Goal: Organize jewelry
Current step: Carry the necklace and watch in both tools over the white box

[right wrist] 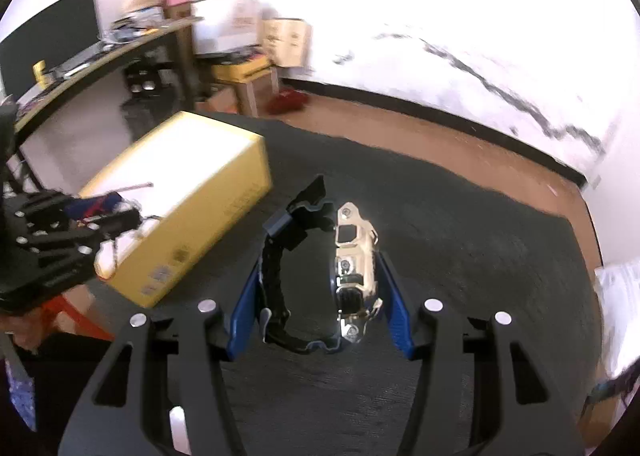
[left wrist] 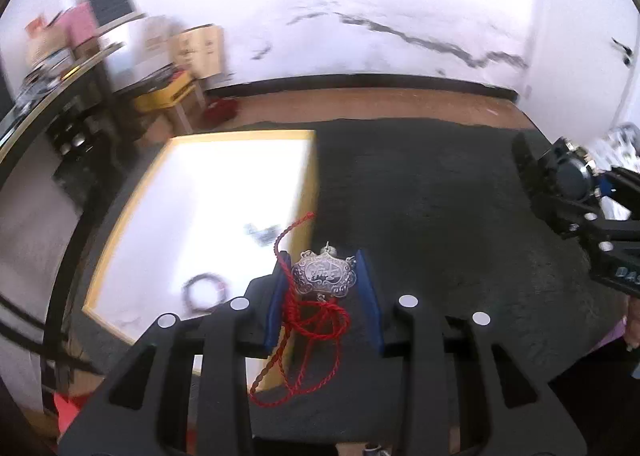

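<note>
- The left gripper (left wrist: 325, 288) is closed on a silver lock-shaped pendant (left wrist: 323, 274), held at its edges above the dark mat (left wrist: 440, 216), beside the yellow-rimmed box (left wrist: 200, 216).
- Its red cord (left wrist: 316, 330) hangs slack and looped; it is soft, light and likely to snag, so the stiff pendant is the better hold.
- The right gripper (right wrist: 320, 296) clamps a wristwatch (right wrist: 320, 276) by its case and black strap; rigid, heavier, glossy, perhaps slippery.
- The box's white interior is overexposed; a dark ring-like item (left wrist: 205, 290) there, possibly a bracelet, is blurred.

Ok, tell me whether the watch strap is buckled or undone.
Undone. In the right wrist view the watch sits clamped in the right gripper, its black strap hanging open, loose end free.
</note>
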Demonstrator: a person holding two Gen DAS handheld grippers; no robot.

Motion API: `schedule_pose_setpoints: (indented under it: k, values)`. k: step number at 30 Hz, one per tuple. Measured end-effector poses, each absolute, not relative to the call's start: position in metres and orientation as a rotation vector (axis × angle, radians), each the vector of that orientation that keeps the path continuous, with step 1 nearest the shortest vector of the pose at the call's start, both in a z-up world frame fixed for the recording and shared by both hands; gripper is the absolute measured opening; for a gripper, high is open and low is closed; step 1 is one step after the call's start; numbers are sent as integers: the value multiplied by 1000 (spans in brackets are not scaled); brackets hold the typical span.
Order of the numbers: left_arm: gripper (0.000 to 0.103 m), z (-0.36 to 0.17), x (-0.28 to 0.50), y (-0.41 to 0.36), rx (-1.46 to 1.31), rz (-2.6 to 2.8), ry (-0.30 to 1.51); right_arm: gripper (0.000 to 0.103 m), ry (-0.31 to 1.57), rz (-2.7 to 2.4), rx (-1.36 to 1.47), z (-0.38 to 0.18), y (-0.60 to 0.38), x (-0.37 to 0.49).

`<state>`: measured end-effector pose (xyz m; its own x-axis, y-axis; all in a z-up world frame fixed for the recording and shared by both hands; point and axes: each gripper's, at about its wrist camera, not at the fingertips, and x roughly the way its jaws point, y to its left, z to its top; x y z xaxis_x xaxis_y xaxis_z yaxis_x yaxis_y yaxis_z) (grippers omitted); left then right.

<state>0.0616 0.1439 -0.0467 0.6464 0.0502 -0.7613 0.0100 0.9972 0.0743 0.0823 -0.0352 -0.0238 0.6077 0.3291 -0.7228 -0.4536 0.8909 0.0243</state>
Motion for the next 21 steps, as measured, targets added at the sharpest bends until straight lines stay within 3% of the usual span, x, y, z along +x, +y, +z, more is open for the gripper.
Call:
schedule_pose_setpoints:
  k: [10,21]
  values:
    - [33,-27,24,270,-13,211,840,54,797,627,-189,21,93,76]
    - [33,-59,44,339,-167,285,868,55,858,656,-235,-7,176,134]
